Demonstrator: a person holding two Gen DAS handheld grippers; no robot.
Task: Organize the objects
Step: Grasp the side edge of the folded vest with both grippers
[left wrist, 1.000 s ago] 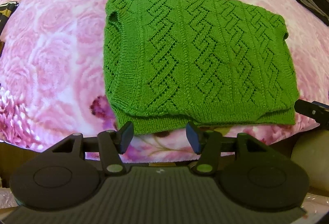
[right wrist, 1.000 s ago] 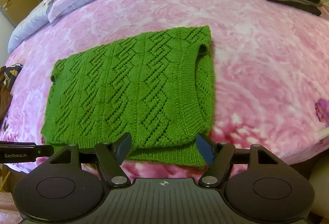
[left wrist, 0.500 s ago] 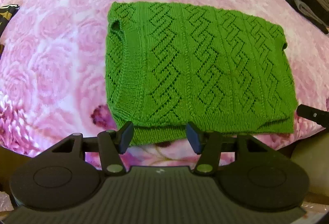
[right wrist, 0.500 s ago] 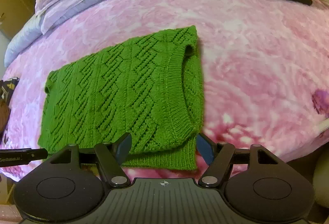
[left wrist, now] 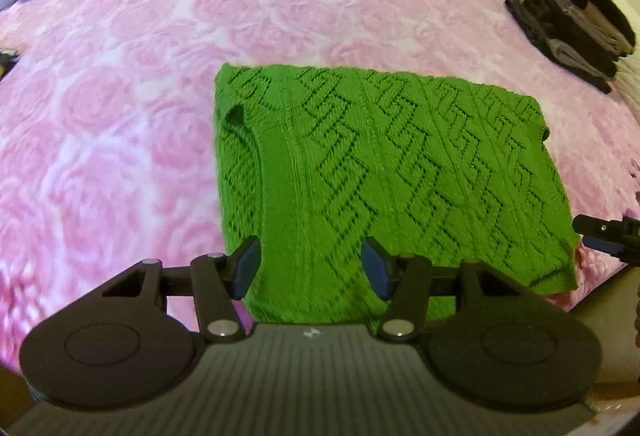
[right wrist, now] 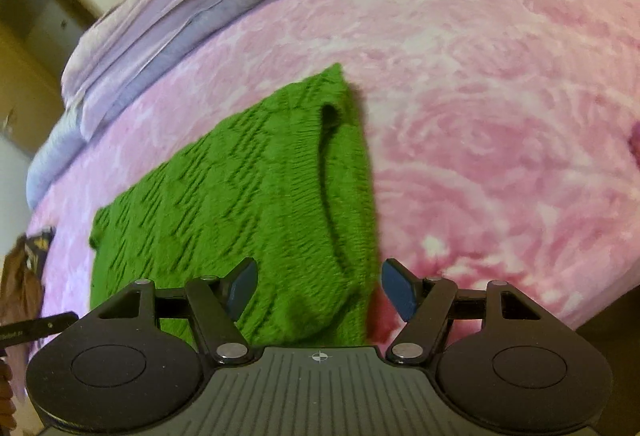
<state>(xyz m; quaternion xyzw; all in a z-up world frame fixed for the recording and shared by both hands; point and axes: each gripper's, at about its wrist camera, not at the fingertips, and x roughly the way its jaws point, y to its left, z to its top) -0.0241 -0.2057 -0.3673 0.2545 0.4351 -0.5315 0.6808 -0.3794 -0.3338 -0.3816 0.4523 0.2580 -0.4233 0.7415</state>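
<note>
The left tongs [left wrist: 310, 268] are held part open, nothing gripped, over the near hem of the folded green knit [left wrist: 380, 172]; the right tongs [right wrist: 318, 290] are likewise parted and empty, over the knit's near right corner by the ribbed armhole [right wrist: 330, 188]. Both are set at the near edge of the bed [left wrist: 120, 116], one toward each end of the hem, which is judged to suit a two-handed pinch so that the soft, loose lacework can be lifted or folded without sagging between the grips. The knit itself is laid flat near the near edge of the bed, roughly midway along it, on the pink rose-patterned cover. A stack of dark folded clothes [left wrist: 576, 24] is kept at the far right corner, possibly the pile to which the knit is meant to go.

Whether the blue pads already touch the yarn cannot be told: the hem is hidden behind both tool bodies, and the right view is smeared. The lower layers of the fold are covered by the top one. At the left edge of the bed a brown and dark item [right wrist: 24, 276] is cut off and cannot be identified.
</note>
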